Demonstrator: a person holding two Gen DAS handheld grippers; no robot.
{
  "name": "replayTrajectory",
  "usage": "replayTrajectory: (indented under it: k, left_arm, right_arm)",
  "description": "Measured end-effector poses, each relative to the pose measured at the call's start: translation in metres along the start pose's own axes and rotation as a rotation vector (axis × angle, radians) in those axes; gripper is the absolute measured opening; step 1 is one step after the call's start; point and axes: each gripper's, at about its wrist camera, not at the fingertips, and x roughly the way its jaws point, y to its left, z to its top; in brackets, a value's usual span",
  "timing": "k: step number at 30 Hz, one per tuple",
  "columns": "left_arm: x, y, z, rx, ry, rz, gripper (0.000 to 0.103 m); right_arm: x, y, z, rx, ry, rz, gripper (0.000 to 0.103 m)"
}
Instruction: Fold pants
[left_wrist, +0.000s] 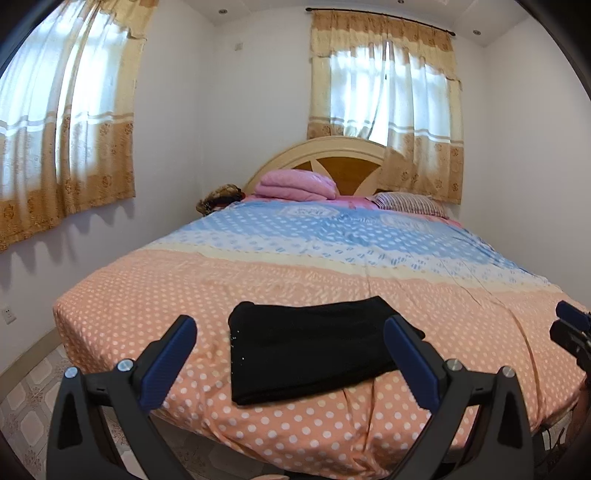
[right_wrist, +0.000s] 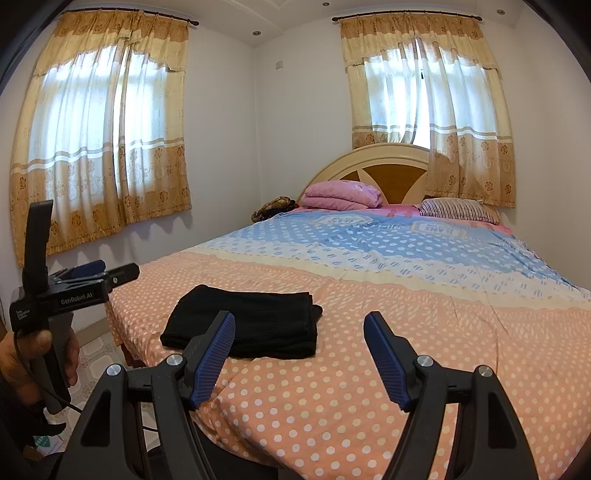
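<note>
Black pants (left_wrist: 314, 350) lie folded near the foot edge of the bed (left_wrist: 332, 269); the left gripper (left_wrist: 291, 339) and right gripper (right_wrist: 299, 343) hover spread and empty. A careless nudge could undo the stack.

You see the pants (left_wrist: 310, 350) as a black, plain bundle already folded into a compact rectangle of several stacked layers. They lie flat on the bed (left_wrist: 332, 424), on its peach dotted part near the foot edge, clear of the blue part. From the right wrist view the layered edges show along their right end, slightly uneven, and the left end rounds off. Nothing grips or touches them
</note>
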Motion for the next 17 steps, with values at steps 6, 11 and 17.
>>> replayTrajectory:
  k: [6,11,17]
  left_arm:
    - [0.0025,-0.0021,0.0001,0.006,0.008,-0.002,0.103]
    - [0.0045,-0.0037,-0.0021,0.022,0.016,0.000,0.103]
    - [0.0039,-0.0066,-0.0027,0.032,0.016,-0.007,0.103]
  right_arm:
    - [0.0025,0.0040,-0.0014,-0.011,0.005,-0.002,0.074]
    - [0.0037,0.0075,-0.0051,-0.022,0.009,-0.004,0.074]
    - [0.0048,0.0086,-0.0063,-0.014,0.012,-0.002,0.074]
